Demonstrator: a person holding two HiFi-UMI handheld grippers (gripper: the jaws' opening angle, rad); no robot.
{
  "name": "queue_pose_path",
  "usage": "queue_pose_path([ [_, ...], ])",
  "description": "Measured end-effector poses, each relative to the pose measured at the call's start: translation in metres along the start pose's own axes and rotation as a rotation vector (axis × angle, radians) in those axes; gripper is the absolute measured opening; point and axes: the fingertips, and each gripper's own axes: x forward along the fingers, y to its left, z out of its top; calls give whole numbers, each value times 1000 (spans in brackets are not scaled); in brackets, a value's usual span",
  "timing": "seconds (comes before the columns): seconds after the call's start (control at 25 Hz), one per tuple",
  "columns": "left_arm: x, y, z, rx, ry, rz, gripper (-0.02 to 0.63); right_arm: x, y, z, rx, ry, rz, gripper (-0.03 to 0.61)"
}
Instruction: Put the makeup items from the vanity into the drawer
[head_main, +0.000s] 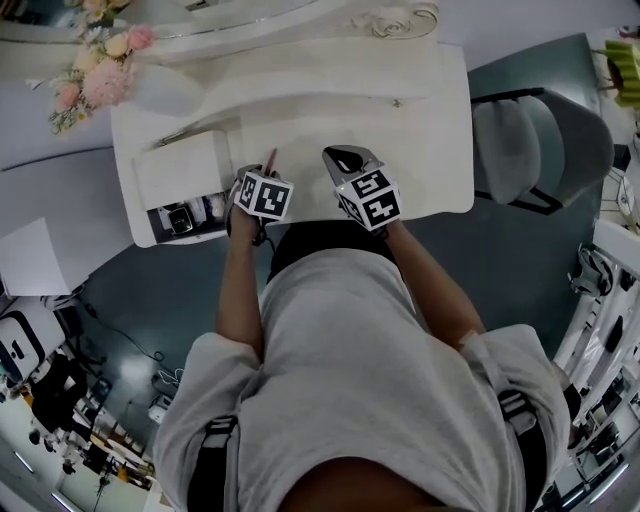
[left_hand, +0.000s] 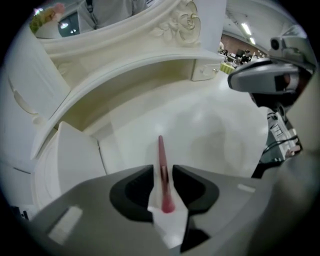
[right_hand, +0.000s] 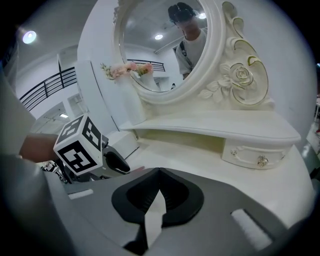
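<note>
My left gripper pointed steeply down, jaws partly apart. The pink makeup pencil ran between them, the pads clear of it on both sides, its tip out over the white vanity top. Just beside it, my right gripper was closed on nothing. The open drawer sat further left, with small items inside.
</note>
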Motion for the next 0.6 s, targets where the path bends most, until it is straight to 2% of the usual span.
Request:
queue_pose_path([
  [0.16, 1, -1, -1, -48, 17, -55, 113, -5, -6, -4, 14, 6, -18, -2],
  [0.28, 4, -6, -1, -81, 31, -99, 78, -6, -7, -4, 12, 8, -22, -2],
  [0.6, 1, -10, 1, -51, 24, -55, 46, -7, -2, 4, -23, 7, 0, -2],
])
